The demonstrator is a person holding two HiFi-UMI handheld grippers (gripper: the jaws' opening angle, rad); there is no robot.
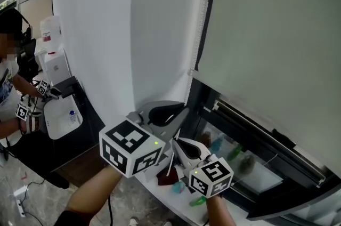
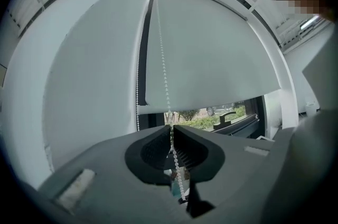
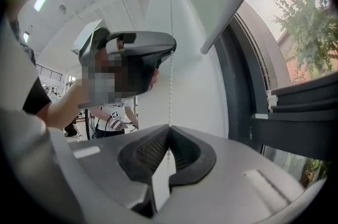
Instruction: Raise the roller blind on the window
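The pale grey roller blind (image 1: 277, 33) hangs over most of the window, its bottom bar (image 2: 211, 100) leaving a strip of glass bare below. A white bead chain (image 1: 201, 22) runs down the blind's left edge. My left gripper (image 1: 184, 110) points up at it, and in the left gripper view the chain (image 2: 163, 75) passes straight between the closed tips of the left gripper (image 2: 171, 127). A second strand (image 2: 138, 85) hangs free to the left. Just below, my right gripper (image 1: 175, 140) is shut on the same chain (image 3: 171, 59), which enters the right gripper (image 3: 169, 127) at its tips. The left gripper (image 3: 153, 54) shows above it.
A dark window frame (image 1: 256, 129) and a handle (image 2: 232, 117) lie under the blind. The white sill (image 1: 160, 190) carries small coloured items. At the far left stands another person (image 1: 10, 75) with grippers beside a white appliance (image 1: 56, 65).
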